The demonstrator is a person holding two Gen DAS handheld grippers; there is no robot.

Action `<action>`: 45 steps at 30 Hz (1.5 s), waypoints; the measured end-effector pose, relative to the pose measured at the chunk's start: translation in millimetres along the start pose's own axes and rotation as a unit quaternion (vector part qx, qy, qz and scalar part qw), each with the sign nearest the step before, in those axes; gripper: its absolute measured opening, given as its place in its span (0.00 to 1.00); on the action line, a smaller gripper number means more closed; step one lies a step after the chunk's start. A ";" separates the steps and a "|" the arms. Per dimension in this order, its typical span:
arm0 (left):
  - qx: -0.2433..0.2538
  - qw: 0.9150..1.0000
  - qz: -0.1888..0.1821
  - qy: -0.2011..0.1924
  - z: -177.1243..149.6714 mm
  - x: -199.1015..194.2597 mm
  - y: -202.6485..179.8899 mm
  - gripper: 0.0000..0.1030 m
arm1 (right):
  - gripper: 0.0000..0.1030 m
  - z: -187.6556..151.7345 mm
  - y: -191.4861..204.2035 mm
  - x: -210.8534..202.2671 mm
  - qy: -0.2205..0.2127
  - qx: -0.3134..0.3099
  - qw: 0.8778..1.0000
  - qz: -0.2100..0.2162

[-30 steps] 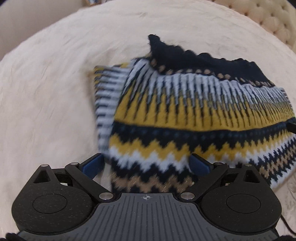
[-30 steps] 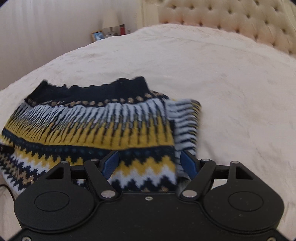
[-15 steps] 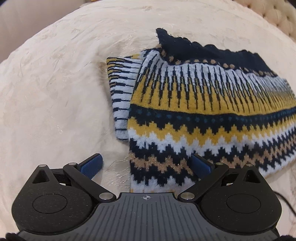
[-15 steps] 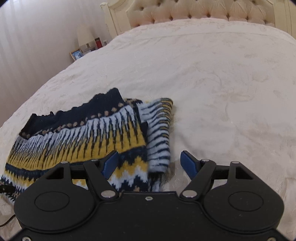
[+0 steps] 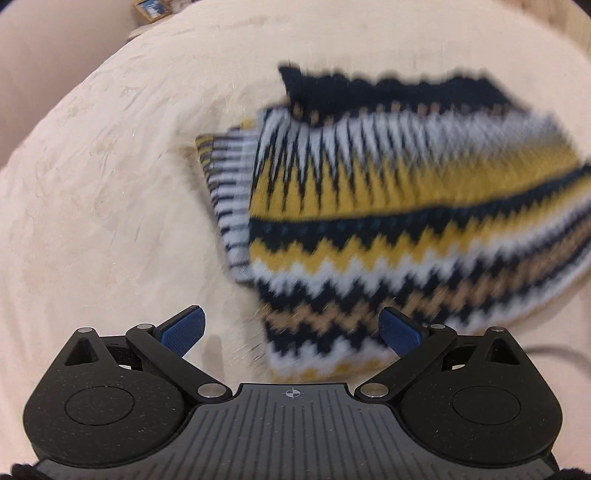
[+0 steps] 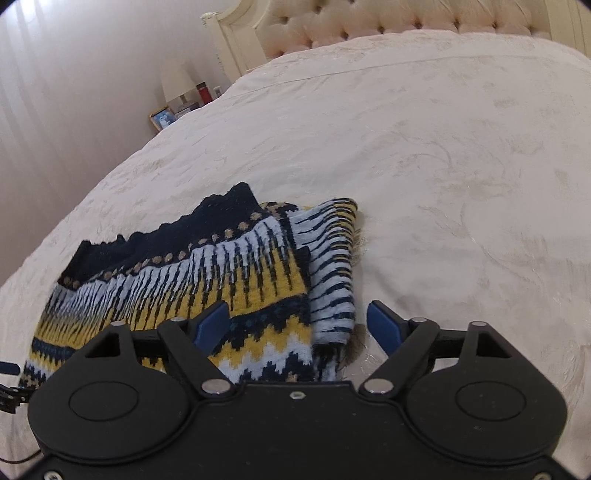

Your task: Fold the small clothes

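Observation:
A folded knit sweater with navy, yellow and white zigzag bands lies flat on the cream bed cover. A striped sleeve is tucked along one side. My left gripper is open just above the sweater's near corner, which lies between the blue pads untouched. My right gripper hangs over the sleeve-side edge. Its jaws are opening, with the knit between the pads and no grip on it.
A tufted headboard closes off the far end of the bed. A bedside table at the far left carries a lamp, a red bottle and a picture frame. A thin cable trails beside the sweater.
Both grippers have pulled back from the sweater's near edge and rolled a little. The right jaws stand wider. The sweater lies flat, and more of the bed shows.

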State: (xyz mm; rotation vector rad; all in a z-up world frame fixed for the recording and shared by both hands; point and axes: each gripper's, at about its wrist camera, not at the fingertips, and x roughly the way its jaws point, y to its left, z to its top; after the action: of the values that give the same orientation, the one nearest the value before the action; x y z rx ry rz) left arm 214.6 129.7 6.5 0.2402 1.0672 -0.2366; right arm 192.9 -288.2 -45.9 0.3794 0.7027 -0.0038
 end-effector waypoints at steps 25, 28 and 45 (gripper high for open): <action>-0.120 0.986 -0.091 -0.074 50.6 3.3 -43.6 0.99 | 0.98 -0.8 -39.3 16.4 0.078 0.175 0.978 0.078; -0.119 0.987 -0.079 -0.072 70.5 12.7 -58.3 0.99 | 0.98 -0.8 -42.0 16.2 0.078 0.186 0.976 0.083; -0.077 0.997 0.005 -0.008 98.7 83.4 -96.5 1.00 | 1.00 1.6 -48.3 23.8 0.080 0.206 0.969 0.106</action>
State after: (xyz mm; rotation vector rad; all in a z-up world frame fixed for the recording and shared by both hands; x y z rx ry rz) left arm 305.8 1.6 -29.4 0.1053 1.0636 -0.1469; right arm 205.9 -330.8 -76.2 0.8611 0.8174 0.0846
